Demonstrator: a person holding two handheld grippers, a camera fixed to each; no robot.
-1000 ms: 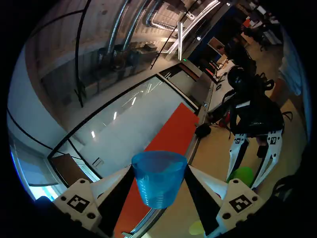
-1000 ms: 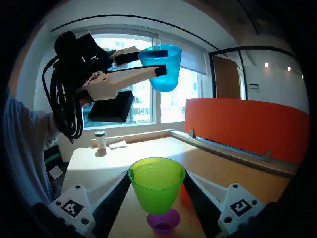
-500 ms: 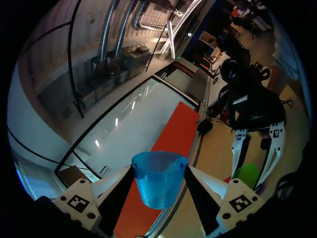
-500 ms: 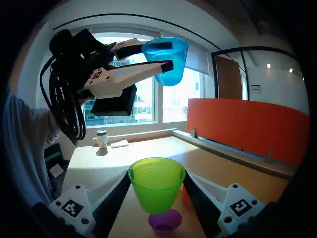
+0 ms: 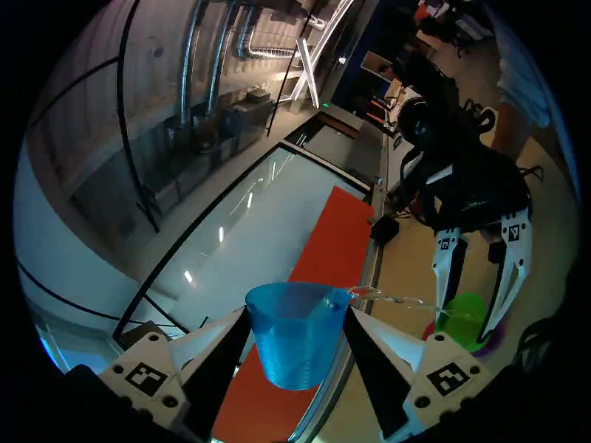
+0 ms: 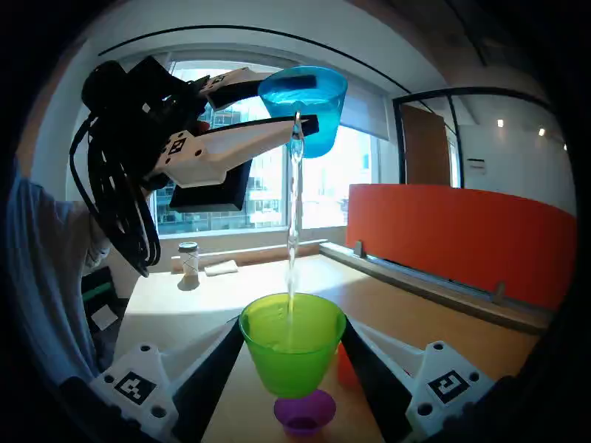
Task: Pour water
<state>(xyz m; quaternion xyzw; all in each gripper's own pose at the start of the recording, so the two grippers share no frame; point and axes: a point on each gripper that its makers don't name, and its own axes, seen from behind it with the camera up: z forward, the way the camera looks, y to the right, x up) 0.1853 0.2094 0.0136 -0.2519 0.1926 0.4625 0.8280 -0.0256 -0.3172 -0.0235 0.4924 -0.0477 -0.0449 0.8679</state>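
My left gripper (image 5: 295,336) is shut on a blue cup (image 5: 295,336), tipped toward the right gripper. In the right gripper view the blue cup (image 6: 304,107) hangs high above, held by the left gripper (image 6: 299,103). A thin stream of water (image 6: 293,221) falls from its rim into a green cup (image 6: 292,340). My right gripper (image 6: 292,343) is shut on that green cup, upright over the table. In the left gripper view the water (image 5: 391,299) arcs toward the green cup (image 5: 465,319) between the right gripper's fingers (image 5: 447,273).
A purple cup (image 6: 303,413) and an orange object (image 6: 346,365) sit on the wooden table (image 6: 384,303) under the green cup. An orange divider (image 6: 458,236) runs along the table's right. A small jar (image 6: 189,258) stands by the window sill. A sleeve (image 6: 44,280) is at left.
The blue cup has tipped further and water now streams from it into the green cup. Before, no water was falling. The green cup has stayed in place.
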